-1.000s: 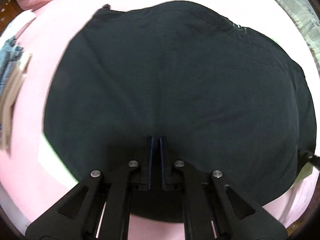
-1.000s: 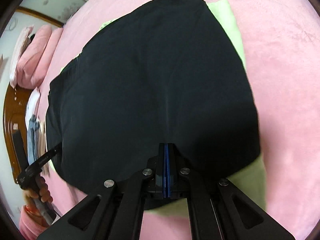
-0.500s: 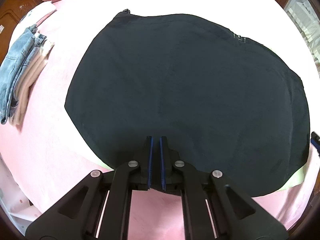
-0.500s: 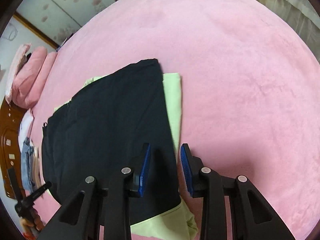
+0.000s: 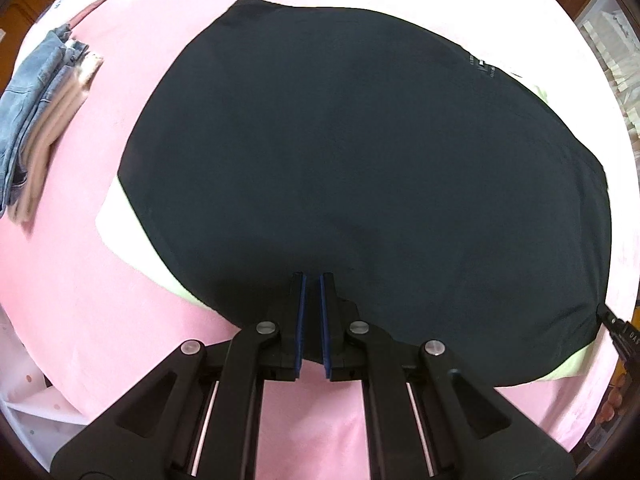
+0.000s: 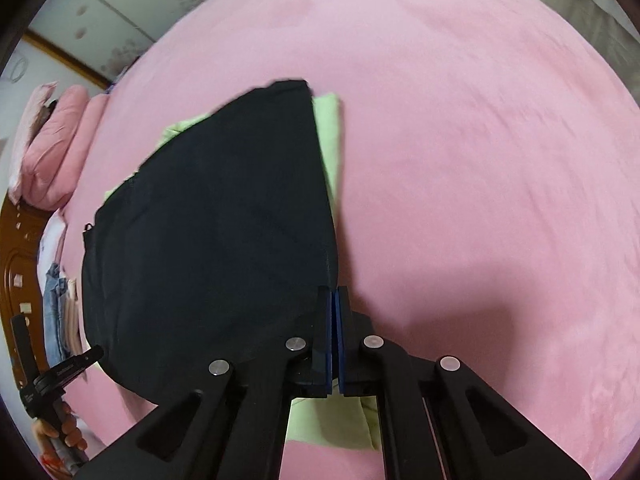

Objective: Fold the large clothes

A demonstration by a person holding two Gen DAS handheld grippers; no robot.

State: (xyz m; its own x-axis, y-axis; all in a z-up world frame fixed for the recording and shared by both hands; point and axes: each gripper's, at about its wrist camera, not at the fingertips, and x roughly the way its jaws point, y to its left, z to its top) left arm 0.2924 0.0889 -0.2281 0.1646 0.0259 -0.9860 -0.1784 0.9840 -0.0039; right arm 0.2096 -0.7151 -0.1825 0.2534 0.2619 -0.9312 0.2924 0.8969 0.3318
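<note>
A large black garment [image 5: 360, 152] lies spread flat on a pink bed, over a light green cloth [image 5: 120, 216] that shows at its edges. My left gripper [image 5: 313, 280] is shut on the garment's near hem, with dark fabric between its blue pads. In the right wrist view the same black garment [image 6: 208, 232] lies to the left, with the green cloth [image 6: 330, 128] along its right edge. My right gripper [image 6: 333, 290] is shut on the garment's near right corner. The left gripper's tip [image 6: 80, 362] shows at the lower left.
A stack of folded clothes with blue jeans [image 5: 36, 100] on top lies at the bed's left side. Pink pillows [image 6: 56, 144] and a wooden headboard [image 6: 16, 280] stand at the far end. The pink bedspread [image 6: 480, 160] stretches wide to the right.
My right gripper was open half a second ago and has shut on the garment's right corner. My left gripper stays shut on the hem and has moved slightly nearer the cloth.
</note>
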